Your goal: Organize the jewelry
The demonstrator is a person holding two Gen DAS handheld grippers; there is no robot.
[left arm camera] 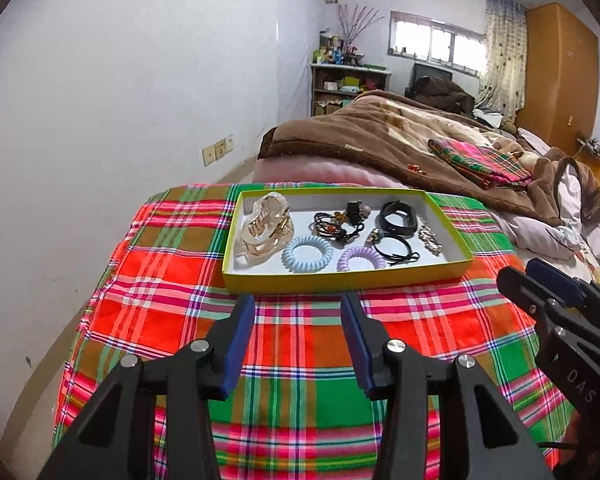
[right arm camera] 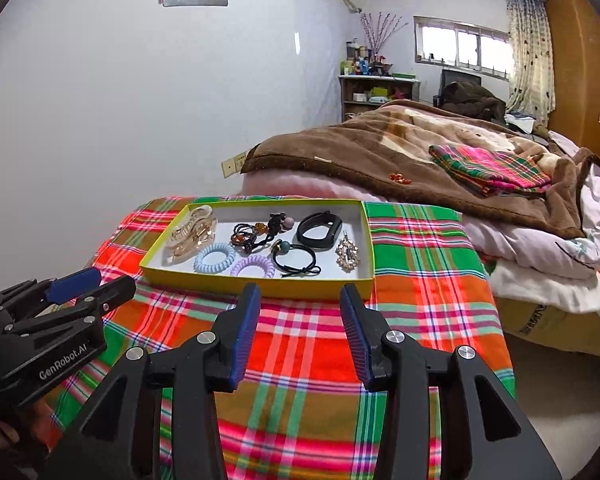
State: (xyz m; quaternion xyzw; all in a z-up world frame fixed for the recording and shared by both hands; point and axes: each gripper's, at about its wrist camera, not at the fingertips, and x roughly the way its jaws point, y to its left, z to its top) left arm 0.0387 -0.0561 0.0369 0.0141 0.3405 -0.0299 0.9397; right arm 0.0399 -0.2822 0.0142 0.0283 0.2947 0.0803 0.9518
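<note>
A shallow yellow-green tray [left arm camera: 340,279] [right arm camera: 204,278] with a white floor lies on a plaid cloth [left arm camera: 300,360]. In it are a gold-and-clear hair claw [left arm camera: 260,232] [right arm camera: 192,236], a blue spiral hair tie [left arm camera: 288,256] [right arm camera: 199,262], a purple spiral tie [left arm camera: 346,258], beaded bracelets [left arm camera: 328,226], a black band [left arm camera: 404,207], a black elastic and a rhinestone brooch [left arm camera: 430,238] [right arm camera: 347,256]. My left gripper [left arm camera: 297,296] [right arm camera: 88,284] stands open and empty just before the tray's front wall. My right gripper [right arm camera: 300,288] [left arm camera: 540,280] is open and empty too, to its right.
Behind the tray lies a brown blanket [right arm camera: 360,152] on a bed, with a folded plaid cloth [right arm camera: 488,168] and a small orange item [right arm camera: 398,178] on it. A white wall [left arm camera: 100,120] runs along the left. The cloth-covered surface drops off at the right [right arm camera: 496,320].
</note>
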